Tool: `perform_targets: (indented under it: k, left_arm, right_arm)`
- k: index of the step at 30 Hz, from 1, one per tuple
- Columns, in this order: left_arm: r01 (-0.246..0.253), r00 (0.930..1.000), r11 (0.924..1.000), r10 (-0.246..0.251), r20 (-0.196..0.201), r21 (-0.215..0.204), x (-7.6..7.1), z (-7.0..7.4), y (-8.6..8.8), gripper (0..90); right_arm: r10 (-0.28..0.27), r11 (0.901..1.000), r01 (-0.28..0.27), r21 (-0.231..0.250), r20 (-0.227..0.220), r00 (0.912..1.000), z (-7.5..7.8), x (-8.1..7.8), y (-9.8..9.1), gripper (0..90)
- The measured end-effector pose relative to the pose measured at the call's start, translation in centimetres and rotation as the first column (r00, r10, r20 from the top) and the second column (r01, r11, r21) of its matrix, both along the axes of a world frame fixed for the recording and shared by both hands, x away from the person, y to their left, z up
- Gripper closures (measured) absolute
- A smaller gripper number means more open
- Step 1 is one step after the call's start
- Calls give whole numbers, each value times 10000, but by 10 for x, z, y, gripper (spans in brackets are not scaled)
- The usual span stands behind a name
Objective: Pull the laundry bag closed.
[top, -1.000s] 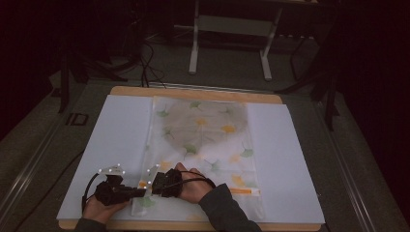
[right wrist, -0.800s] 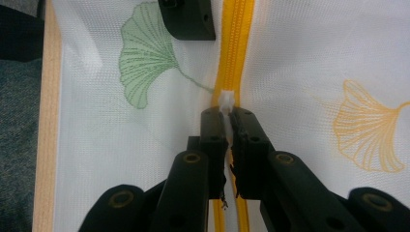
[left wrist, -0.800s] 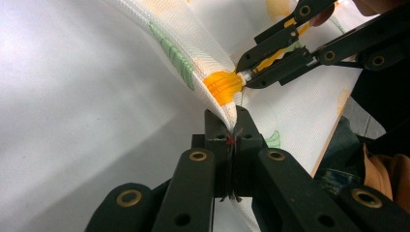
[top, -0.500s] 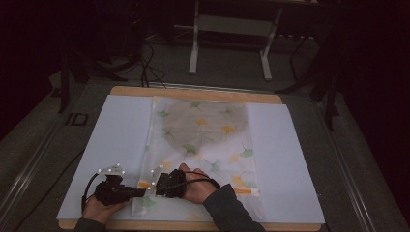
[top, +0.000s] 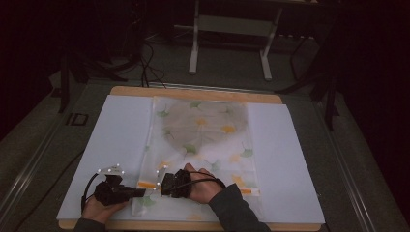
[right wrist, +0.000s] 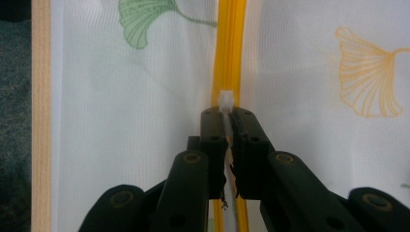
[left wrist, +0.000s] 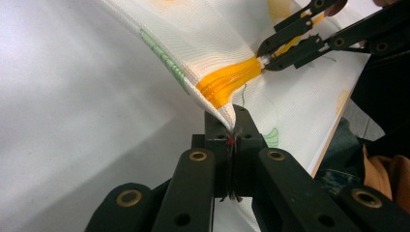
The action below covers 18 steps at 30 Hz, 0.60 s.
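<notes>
Since a second ago the right tongs point(top: 162, 183) have edged slightly toward nine o'clock; the left tongs point(top: 141, 192) hold their place. The mesh zipper bag point(top: 203, 140) lies flat mid-counter point(top: 121, 92). The left tongs are clamped on its corner point(left wrist: 227, 116) beside the orange zipper point(right wrist: 229, 53); the right tongs, at their three o'clock, pinch the white zipper pull point(right wrist: 226, 101).
</notes>
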<state>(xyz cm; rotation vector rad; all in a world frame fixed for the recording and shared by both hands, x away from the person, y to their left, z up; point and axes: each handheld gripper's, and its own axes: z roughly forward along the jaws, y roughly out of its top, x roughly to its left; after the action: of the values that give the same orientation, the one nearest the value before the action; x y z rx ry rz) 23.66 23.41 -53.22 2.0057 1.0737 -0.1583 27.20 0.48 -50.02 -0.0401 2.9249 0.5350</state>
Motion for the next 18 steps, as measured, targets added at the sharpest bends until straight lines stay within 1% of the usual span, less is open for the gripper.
perform_targets:
  k: [5, 9, 16, 17, 18]
  left_arm:
    - [-27, 10000, 10000, 27, 14, -6, 0, 0, 1, 887]
    - [-18, 10000, 10000, 18, 17, -5, 0, 0, 0, 887]
    - [-38, 10000, 10000, 39, 15, -23, -1, 1, 1, 887]
    - [-37, 10000, 10000, 37, 19, -23, 0, 1, 1, 887]
    - [-80, 10000, 10000, 80, 16, -51, -1, 1, 1, 887]
  right_arm:
    - [-57, 9999, 57, -162, 8, 10000, 0, 1, -5, 845]
    - [-70, 9999, 69, -87, -34, 10000, 0, 1, -7, 845]
    - [-82, 9998, 81, -191, -56, 10000, 1, 1, -7, 845]
    - [-80, 10000, 79, -41, -230, 9997, 3, 2, -10, 845]
    - [-121, 9999, 120, -19, -225, 9997, 3, 3, -11, 845]
